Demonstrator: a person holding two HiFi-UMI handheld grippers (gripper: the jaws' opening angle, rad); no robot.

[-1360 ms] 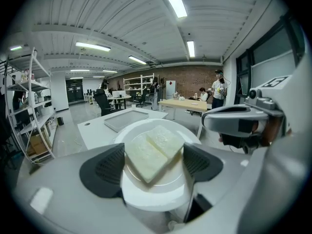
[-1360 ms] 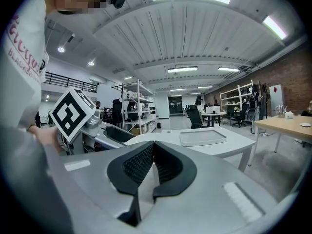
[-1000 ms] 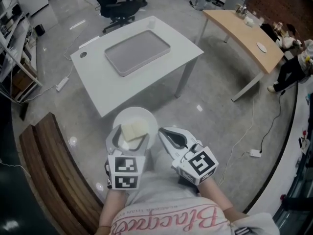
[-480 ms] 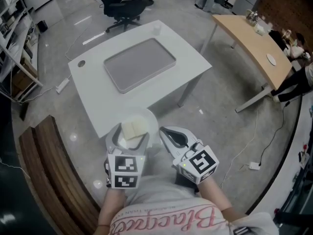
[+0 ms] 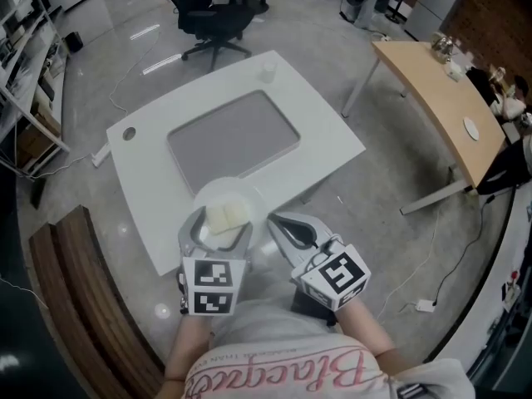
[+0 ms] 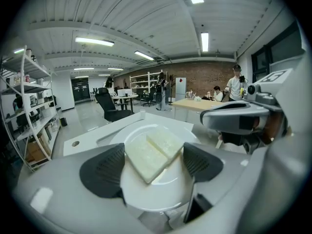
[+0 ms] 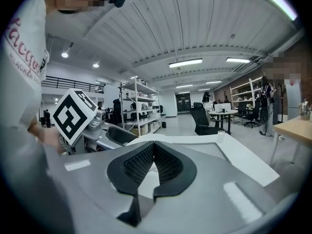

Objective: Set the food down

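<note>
A white plate (image 5: 226,199) carries two pale, flat slices of food (image 5: 227,217). My left gripper (image 5: 218,238) is shut on the plate's near rim and holds it level above the near edge of the white table (image 5: 324,152). In the left gripper view the food (image 6: 155,152) lies on the plate (image 6: 156,186) between the dark pads (image 6: 103,169). My right gripper (image 5: 281,225) hangs just right of the plate, shut and holding nothing. In the right gripper view my right gripper (image 7: 152,162) has its pads pressed together.
A grey tray (image 5: 234,140) lies in the middle of the table, with a small clear cup (image 5: 267,71) at the far edge. A black office chair (image 5: 208,15) stands beyond. A wooden desk (image 5: 440,90) is at right, a brown bench (image 5: 75,306) at left.
The table has come closer. The plate, earlier over the floor short of it, now hangs over its near edge. Both grippers keep their pose.
</note>
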